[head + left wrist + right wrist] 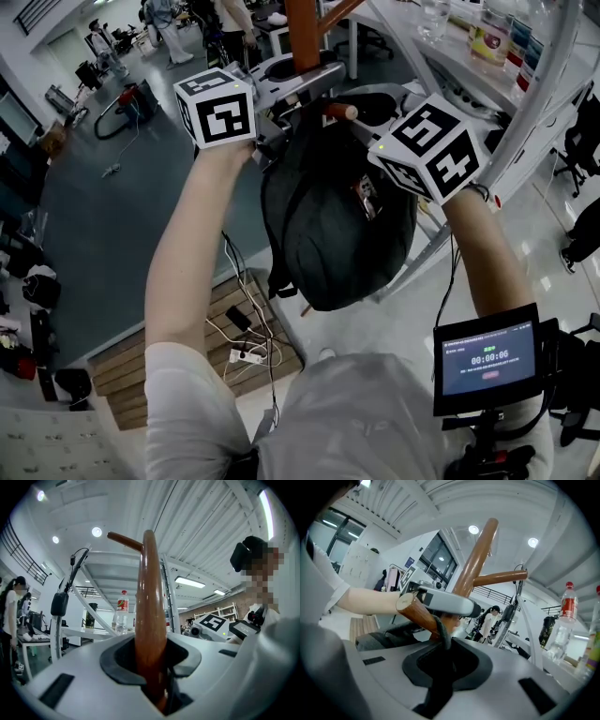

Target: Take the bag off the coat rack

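Note:
A black bag (337, 225) hangs by its strap (440, 632) from a wooden peg (415, 611) of the brown coat rack (302, 33). My left gripper (281, 82) is shut on the rack's upright pole (150, 616), which runs up between its jaws in the left gripper view. My right gripper (375, 111) is at the peg just above the bag. In the right gripper view the right gripper (444, 665) is shut on the black strap, which loops over the peg. The bag's body is hidden in both gripper views.
A white metal frame (548, 84) and a table with bottles (492, 37) stand close on the right. Below lies a wooden platform (141, 361) with cables and a power strip (248, 354). A small screen (487, 356) sits at my right forearm. People stand far off.

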`<state>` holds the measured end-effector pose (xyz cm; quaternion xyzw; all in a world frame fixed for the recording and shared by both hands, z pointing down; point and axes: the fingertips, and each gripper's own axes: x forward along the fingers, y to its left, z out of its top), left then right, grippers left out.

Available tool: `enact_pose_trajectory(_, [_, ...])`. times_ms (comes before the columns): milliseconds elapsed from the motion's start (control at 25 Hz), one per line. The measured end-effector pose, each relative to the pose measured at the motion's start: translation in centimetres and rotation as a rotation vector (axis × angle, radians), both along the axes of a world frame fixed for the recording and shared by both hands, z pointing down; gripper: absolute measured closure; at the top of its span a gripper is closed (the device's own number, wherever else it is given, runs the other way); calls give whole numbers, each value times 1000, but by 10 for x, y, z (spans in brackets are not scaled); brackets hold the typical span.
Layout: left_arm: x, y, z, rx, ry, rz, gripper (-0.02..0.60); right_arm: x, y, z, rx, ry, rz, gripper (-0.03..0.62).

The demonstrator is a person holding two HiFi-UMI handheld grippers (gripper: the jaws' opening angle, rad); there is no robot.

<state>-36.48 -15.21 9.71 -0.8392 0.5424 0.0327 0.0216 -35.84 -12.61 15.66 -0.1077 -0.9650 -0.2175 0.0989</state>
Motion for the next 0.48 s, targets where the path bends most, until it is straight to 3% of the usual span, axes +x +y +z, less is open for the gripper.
enact_pose_trajectory(240, [-4, -3, 5, -14, 39, 20, 462, 5, -2, -10, -127, -21, 10, 551])
enact_pose_trajectory(480, [-10, -8, 9, -21, 40, -1, 462, 28, -5, -35, -161, -80, -2, 551])
